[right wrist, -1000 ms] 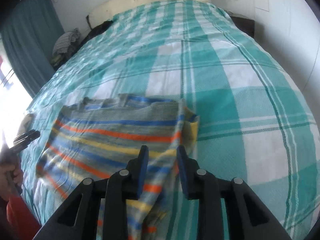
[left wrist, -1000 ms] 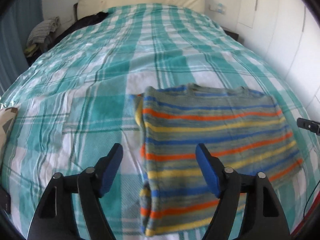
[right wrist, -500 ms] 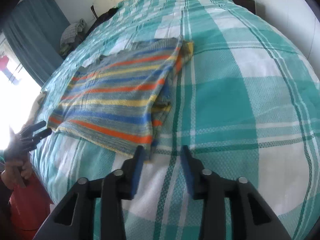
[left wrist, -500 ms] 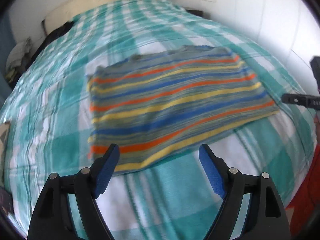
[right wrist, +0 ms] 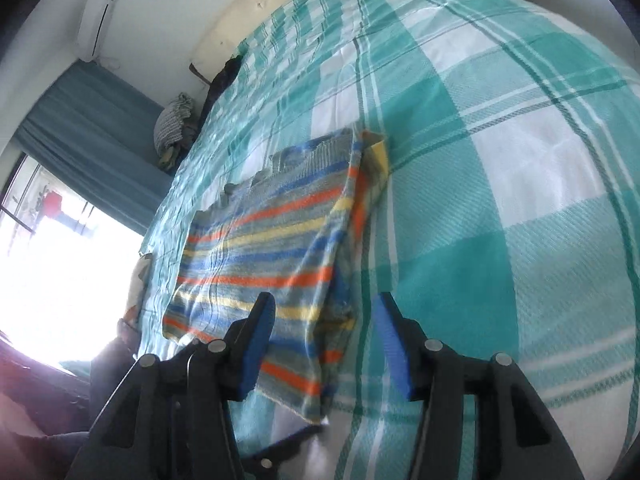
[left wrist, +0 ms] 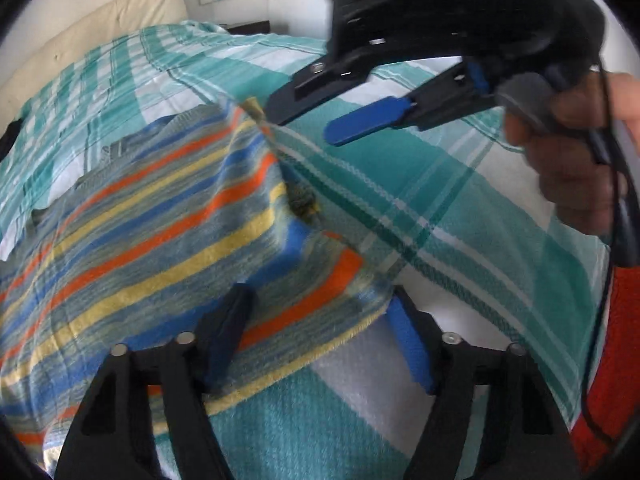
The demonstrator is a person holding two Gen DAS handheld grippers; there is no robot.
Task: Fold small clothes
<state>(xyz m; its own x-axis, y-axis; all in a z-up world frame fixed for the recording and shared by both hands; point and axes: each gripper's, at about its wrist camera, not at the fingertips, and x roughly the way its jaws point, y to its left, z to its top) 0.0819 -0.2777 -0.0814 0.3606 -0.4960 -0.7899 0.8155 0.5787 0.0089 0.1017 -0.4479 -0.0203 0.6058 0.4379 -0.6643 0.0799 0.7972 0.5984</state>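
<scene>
Garment: striped grey, orange, yellow and blue knit sweater (left wrist: 152,232), folded flat on the teal-checked bed (left wrist: 460,208).
Handling: likely soft, light, floppy; take its near hem corners.
Left gripper (left wrist: 320,336): fingers closing astride a hem corner.
Right gripper (right wrist: 324,340): fingers apart astride a corner, not gripping.

Two handheld grippers: left gripper (left wrist: 316,336) and right gripper (right wrist: 326,340), black plastic frames, blue finger pads, silver screws. Black cable at the right hand (left wrist: 572,152). Red garment.

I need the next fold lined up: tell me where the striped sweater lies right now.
The striped sweater lies flat on the plaid bedspread, toward its window side. Its near corner sits between the pads of the right gripper.
</scene>
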